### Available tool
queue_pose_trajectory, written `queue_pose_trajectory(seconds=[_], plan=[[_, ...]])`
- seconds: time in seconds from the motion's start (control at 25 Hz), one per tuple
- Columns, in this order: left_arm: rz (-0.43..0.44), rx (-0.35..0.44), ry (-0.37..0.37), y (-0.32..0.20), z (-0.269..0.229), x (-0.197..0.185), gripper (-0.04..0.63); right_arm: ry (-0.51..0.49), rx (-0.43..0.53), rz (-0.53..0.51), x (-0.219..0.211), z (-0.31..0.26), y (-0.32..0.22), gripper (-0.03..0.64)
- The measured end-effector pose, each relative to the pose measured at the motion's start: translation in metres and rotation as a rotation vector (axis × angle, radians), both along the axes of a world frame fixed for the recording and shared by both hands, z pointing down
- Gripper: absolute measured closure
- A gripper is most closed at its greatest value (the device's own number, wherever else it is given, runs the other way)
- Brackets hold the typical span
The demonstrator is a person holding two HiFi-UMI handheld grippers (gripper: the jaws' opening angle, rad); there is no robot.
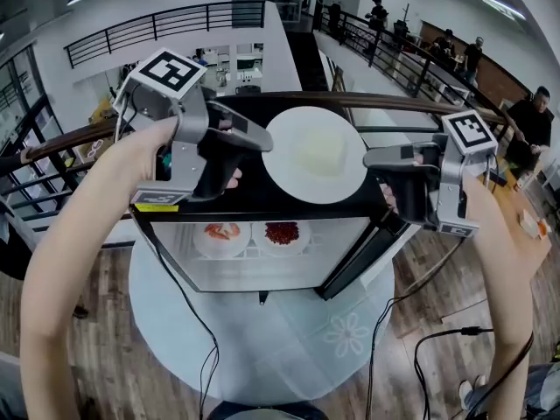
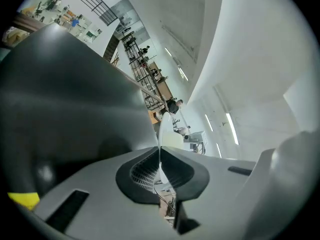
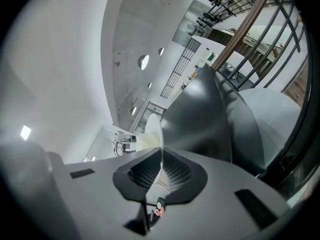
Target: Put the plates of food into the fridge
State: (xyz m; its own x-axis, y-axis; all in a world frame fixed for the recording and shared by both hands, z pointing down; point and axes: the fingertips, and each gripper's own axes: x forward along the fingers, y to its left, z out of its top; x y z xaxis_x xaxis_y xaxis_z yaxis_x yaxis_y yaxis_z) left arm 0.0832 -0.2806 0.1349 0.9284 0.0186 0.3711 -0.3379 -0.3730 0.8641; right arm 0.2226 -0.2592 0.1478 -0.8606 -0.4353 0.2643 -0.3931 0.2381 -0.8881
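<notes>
Left tongs [image 1: 265, 141] and right tongs [image 1: 369, 157] clamp the plate [image 1: 297, 180], food [image 1: 319, 153] indistinct.

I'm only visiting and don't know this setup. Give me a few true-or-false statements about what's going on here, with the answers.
1. The left gripper and the right gripper both clamp the rim of one white plate. True.
2. That plate carries bright red food. False: it carries a pale yellowish block.
3. The fridge has nothing inside. False: two plates of food stand in it, one beside the other.
4. The fridge's door is open. True.
5. The held plate rests on the round table. False: it is held up over the fridge's top.
</notes>
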Motion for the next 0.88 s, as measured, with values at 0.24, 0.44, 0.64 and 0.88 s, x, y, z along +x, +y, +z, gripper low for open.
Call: queue_pose_trajectory(seconds=[0.24, 0.44, 0.64, 0.88], plan=[[-0.026, 0.070, 0.084, 0.068, 0.002, -0.014, 0.580, -0.008, 0.081, -0.041, -0.015, 0.004, 0.069, 0.592], [-0.048, 0.093, 0.124, 0.121, 0.013, -0.043, 0.580, -0.047, 0.140, -0.077, -0.045, 0.008, 0.118, 0.592], [-0.077, 0.085, 0.143, 0.161, 0.052, -0.080, 0.580, -0.051, 0.179, -0.094, -0.083, 0.038, 0.150, 0.592], [-0.176, -0.002, 0.201, 0.197, 0.120, -0.095, 0.580, -0.171, 0.121, -0.093, -0.097, 0.096, 0.183, 0.594]])
